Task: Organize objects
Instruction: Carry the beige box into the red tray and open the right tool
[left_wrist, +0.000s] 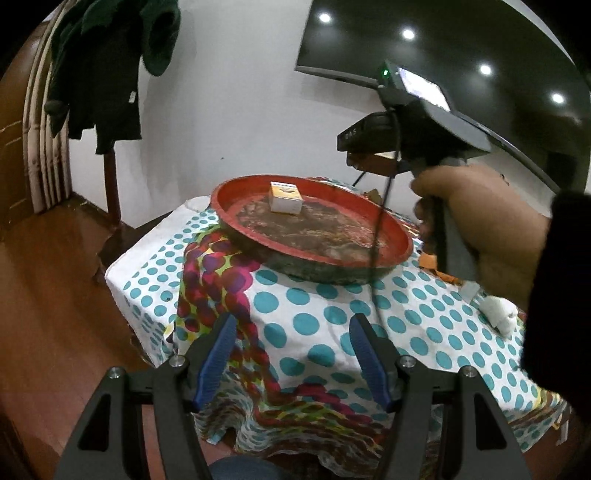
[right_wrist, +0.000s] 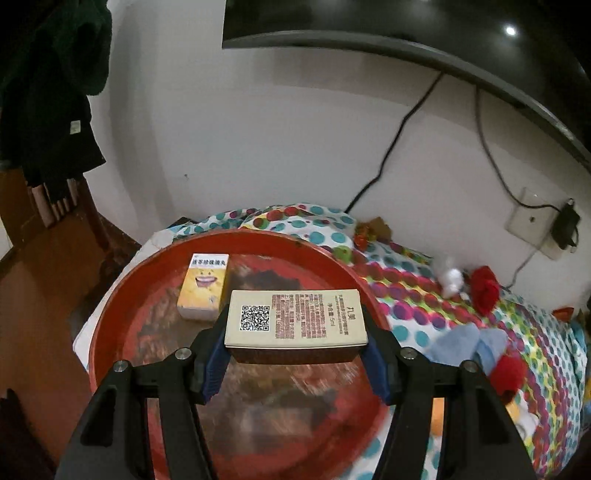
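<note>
Right gripper (right_wrist: 295, 332) clamped on beige box (right_wrist: 295, 319) over red tray (right_wrist: 110, 332); could land on yellow box (right_wrist: 204, 286). Left gripper (left_wrist: 291, 328) apart, empty.

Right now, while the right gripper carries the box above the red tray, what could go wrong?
1. The right gripper holds the beige box only by its two short ends, so it may tilt or slip out.
2. The yellow box already lies in the red tray, just beyond it; a careless drop could knock it.
3. The tray sits on a rumpled tablecloth near the table edge, so a hard push may shift it.
</note>
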